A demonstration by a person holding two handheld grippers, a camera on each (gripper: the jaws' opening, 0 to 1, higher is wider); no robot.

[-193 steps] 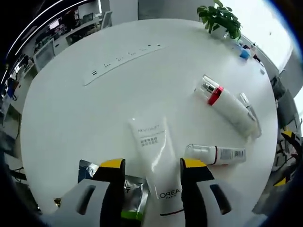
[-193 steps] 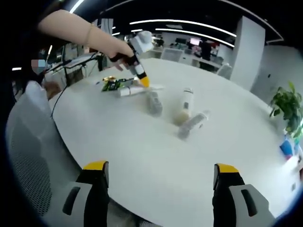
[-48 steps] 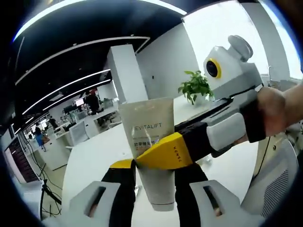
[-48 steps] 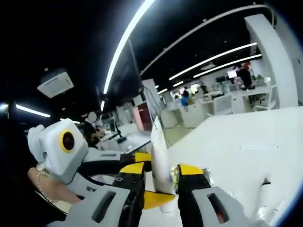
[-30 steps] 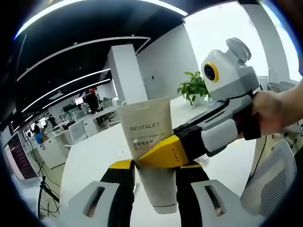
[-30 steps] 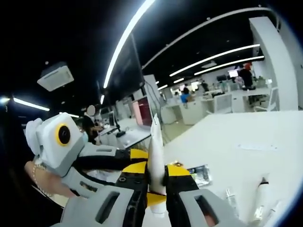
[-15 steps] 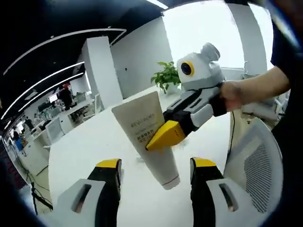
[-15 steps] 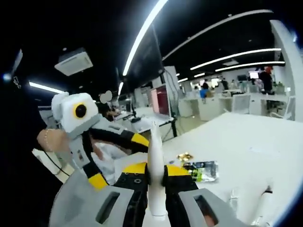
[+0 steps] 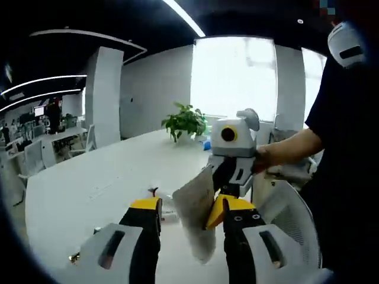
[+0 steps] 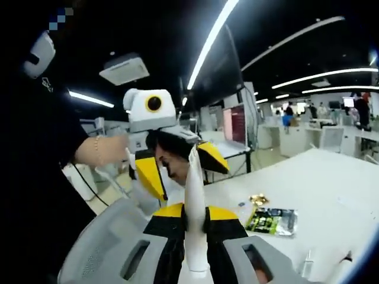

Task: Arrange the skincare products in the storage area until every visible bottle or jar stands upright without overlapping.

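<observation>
Surface (image 9: 89, 177): big white round top, runs from near edge to far window side w/ a plant (image 9: 185, 120) at the far end. In right gripper view the same surface (image 10: 331, 189) carries a green sachet (image 10: 271, 220) flat on it, small gold wrapper (image 10: 258, 199) just beside, and part of a lying bottle (image 10: 308, 263) at near right, too cut off to tell more.

Person's arm (image 9: 290, 151) comes in from right in left gripper view.

Right hand-held gripper (image 10: 190, 216): jaws together, clamped on the tube (image 10: 194, 195), seen edge-on, crimped end up. In left gripper view that same gripper (image 9: 228, 204) comes in from the right, pinching the tube (image 9: 195, 216) mid-body; tube is in the air, tilted, cap end down, above the near edge of the surface.

Left hand-held gripper (image 9: 189, 216): jaws apart, one each side of the tube, no contact I can see, so not holding.

Handling, my read: tube = soft plastic, light, squashes under the jaws, glossy so prob. slippery. Flat crimp end gives nothing to stand on; only the cap end will do. Best grip: across the flat faces, mid to lower body, near the stiffer shoulder by the cap, light squeeze so it doesn't buckle or ooze. Narrow cap base + tall body = tips easily, so set down square and let go slowly.
</observation>
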